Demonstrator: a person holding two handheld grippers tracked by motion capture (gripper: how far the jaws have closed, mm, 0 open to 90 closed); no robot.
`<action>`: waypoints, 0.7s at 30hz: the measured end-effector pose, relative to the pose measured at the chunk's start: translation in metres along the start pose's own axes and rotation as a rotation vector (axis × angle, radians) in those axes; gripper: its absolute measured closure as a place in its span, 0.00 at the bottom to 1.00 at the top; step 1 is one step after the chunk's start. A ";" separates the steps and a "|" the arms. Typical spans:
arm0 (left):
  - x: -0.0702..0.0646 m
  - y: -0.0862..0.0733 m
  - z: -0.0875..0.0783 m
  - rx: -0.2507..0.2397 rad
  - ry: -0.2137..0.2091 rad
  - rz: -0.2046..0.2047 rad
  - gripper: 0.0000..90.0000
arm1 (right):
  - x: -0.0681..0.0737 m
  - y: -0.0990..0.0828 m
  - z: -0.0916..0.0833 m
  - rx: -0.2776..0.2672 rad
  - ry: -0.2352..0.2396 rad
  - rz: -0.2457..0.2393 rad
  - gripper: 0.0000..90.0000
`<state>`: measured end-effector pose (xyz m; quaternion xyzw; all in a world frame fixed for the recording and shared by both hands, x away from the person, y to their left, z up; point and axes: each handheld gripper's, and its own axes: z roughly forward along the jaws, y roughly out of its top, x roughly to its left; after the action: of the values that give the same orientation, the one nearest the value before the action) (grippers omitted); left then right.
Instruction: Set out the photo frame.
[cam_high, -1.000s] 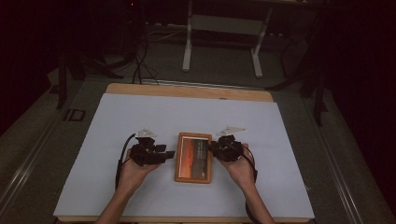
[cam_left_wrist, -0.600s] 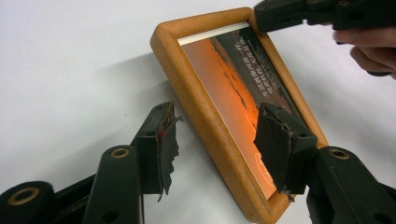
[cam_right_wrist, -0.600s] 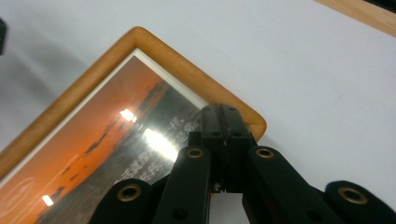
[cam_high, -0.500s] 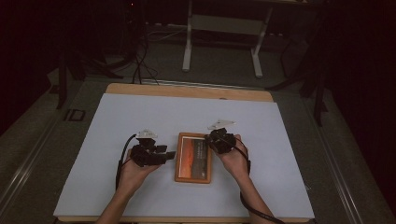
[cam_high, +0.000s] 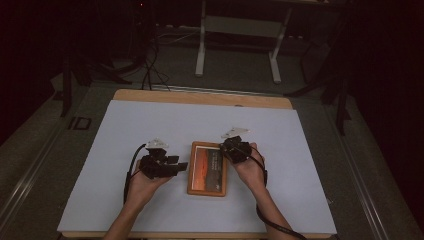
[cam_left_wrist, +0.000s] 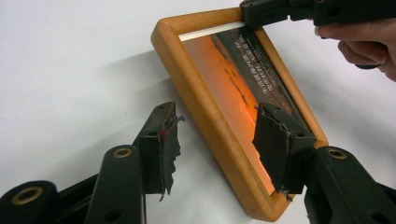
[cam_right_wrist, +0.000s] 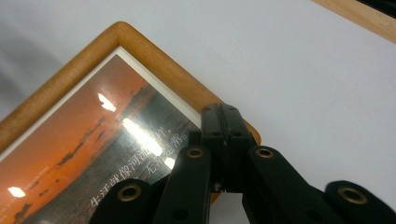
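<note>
A wooden picture frame (cam_high: 207, 170) with an orange sunset print lies flat on the white sheet, between my two grippers. My left gripper (cam_high: 181, 166) is open at the frame's left rail (cam_left_wrist: 210, 107). One jaw stands outside on the sheet and the other over the glass, so the rail lies between them. My right gripper (cam_high: 226, 148) is shut, its closed tips (cam_right_wrist: 226, 114) resting on the frame's far right corner (cam_right_wrist: 74, 74). The left gripper view also shows the right gripper (cam_left_wrist: 254, 11) on that corner, with the person's hand behind it.
The white sheet (cam_high: 150, 125) covers a wooden table whose far edge (cam_high: 200, 97) shows as a bare strip. Beyond the table, a dark floor holds cables and a white stand (cam_high: 237, 30).
My right gripper has moved from the frame's right side up to its far right corner. The left gripper has stayed at the left rail.
</note>
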<state>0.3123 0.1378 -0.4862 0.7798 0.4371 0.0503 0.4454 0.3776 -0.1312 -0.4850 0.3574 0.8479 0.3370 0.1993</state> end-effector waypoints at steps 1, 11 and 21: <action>0.000 0.000 0.000 0.000 0.001 -0.001 0.55 | -0.001 0.000 0.000 0.002 -0.002 0.000 1.00; 0.000 0.000 0.000 0.003 0.000 -0.004 0.55 | -0.007 -0.004 0.002 0.012 -0.008 0.012 1.00; -0.001 0.000 0.000 0.007 -0.005 -0.004 0.55 | -0.013 -0.007 0.003 0.024 -0.005 0.035 1.00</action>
<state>0.3122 0.1373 -0.4858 0.7805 0.4378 0.0458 0.4439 0.3845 -0.1431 -0.4914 0.3754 0.8451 0.3291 0.1913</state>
